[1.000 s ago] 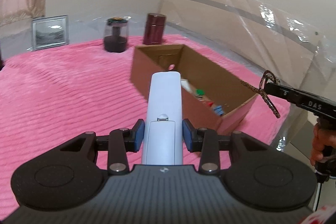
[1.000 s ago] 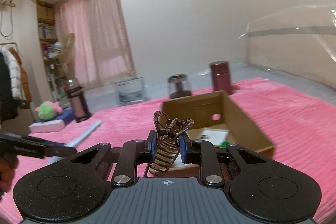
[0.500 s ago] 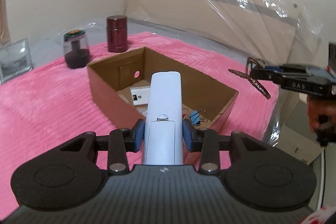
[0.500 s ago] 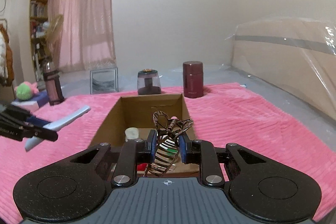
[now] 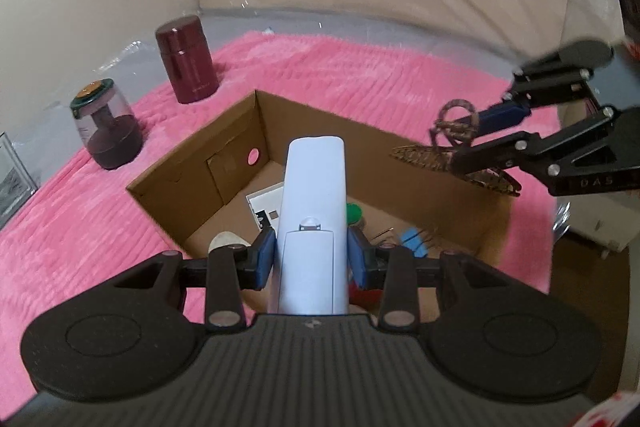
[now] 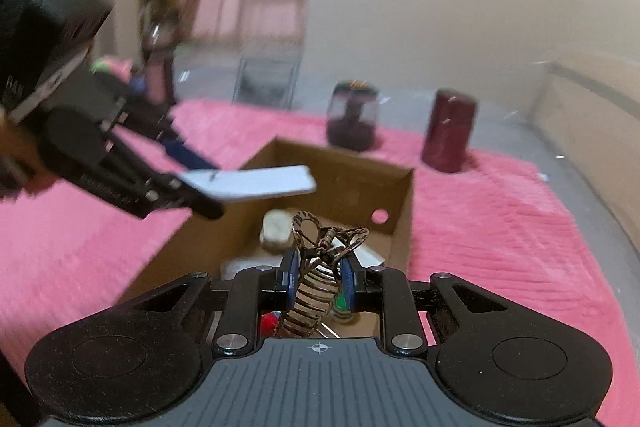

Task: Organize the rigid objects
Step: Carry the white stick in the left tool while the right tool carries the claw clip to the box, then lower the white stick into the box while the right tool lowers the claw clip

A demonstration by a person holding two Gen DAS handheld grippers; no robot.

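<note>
Left wrist view: both grippers loaded above the cardboard box (image 5: 404,151).
Left gripper (image 5: 312,259) clamps a white remote control (image 5: 314,203); right gripper (image 6: 319,281) pinches a tortoiseshell hair claw clip (image 6: 320,267); box sits on pink blanket (image 5: 72,227).

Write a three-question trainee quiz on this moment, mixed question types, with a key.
1. True or false: the left gripper is shut on a white remote control.
2. What does the right gripper hold? A) a green cap B) a tortoiseshell hair claw C) a picture frame
3. Fill in: both held items hang over the open ____ on the pink blanket.

Key:
1. True; its blue pads press both sides of the remote.
2. B; the striped claw sits between the pads.
3. cardboard box, which already holds small items. The maroon canister and glass jar stand outside it.
</note>
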